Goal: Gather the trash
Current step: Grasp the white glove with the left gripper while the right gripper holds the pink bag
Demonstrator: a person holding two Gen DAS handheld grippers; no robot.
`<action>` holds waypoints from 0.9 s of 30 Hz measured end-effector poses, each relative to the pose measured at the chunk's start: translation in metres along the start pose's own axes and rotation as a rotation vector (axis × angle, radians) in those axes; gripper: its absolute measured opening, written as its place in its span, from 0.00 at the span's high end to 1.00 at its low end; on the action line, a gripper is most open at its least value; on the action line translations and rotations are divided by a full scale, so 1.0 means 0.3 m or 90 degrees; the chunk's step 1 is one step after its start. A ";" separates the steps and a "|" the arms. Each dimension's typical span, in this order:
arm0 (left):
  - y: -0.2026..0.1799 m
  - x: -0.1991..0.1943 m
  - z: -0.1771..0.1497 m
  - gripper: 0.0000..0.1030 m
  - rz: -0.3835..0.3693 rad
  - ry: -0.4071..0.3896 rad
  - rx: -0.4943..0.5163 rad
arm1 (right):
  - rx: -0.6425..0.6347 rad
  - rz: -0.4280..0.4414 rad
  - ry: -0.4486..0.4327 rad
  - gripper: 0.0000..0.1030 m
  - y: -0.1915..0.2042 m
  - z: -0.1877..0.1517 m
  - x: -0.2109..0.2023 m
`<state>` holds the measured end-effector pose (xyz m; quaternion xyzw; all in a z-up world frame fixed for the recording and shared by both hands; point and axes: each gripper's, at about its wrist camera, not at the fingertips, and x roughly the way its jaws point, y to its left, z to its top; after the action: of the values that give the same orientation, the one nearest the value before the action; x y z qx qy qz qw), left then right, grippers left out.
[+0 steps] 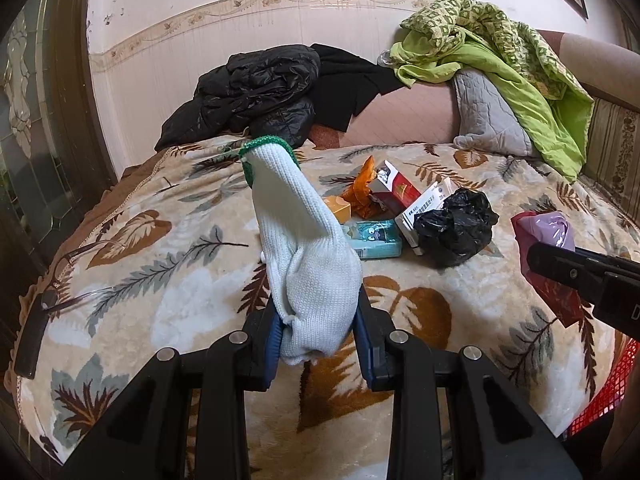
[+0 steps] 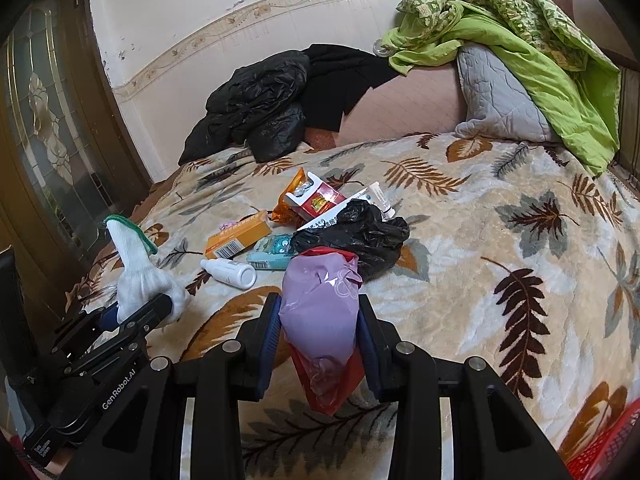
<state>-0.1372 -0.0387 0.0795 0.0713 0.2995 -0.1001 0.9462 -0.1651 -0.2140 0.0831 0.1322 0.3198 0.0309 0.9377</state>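
Observation:
My left gripper is shut on a white knit glove with a green cuff, held upright above the bed; it also shows in the right wrist view. My right gripper is shut on a purple and red plastic bag, which also shows at the right of the left wrist view. On the leaf-patterned blanket lies a pile of trash: a crumpled black bag, a red cigarette pack, an orange box, a teal packet, a white bottle and an orange wrapper.
Black clothes, a grey pillow and a green quilt lie at the bed's far end against the wall. A red mesh basket sits at the lower right edge. A dark glazed door stands on the left.

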 end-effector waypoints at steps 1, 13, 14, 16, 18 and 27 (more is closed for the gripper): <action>0.000 0.000 0.000 0.71 0.000 0.000 0.000 | 0.000 0.001 0.000 0.62 0.000 0.000 0.001; -0.002 -0.002 -0.001 0.71 0.001 -0.002 0.003 | 0.001 0.000 -0.001 0.62 -0.004 0.005 -0.008; -0.003 -0.002 -0.001 0.71 0.001 -0.002 0.003 | 0.001 0.001 -0.002 0.62 -0.004 0.005 -0.007; 0.000 -0.005 -0.002 0.71 0.001 -0.003 0.004 | 0.000 0.000 -0.002 0.62 -0.004 0.005 -0.007; 0.002 -0.004 -0.001 0.71 0.001 -0.003 0.004 | 0.001 0.001 -0.003 0.62 -0.004 0.005 -0.010; 0.001 -0.007 -0.001 0.71 0.000 -0.004 0.007 | 0.002 0.000 -0.004 0.62 -0.004 0.005 -0.008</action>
<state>-0.1391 -0.0379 0.0805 0.0760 0.2957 -0.1017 0.9468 -0.1663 -0.2158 0.0853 0.1335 0.3168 0.0298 0.9386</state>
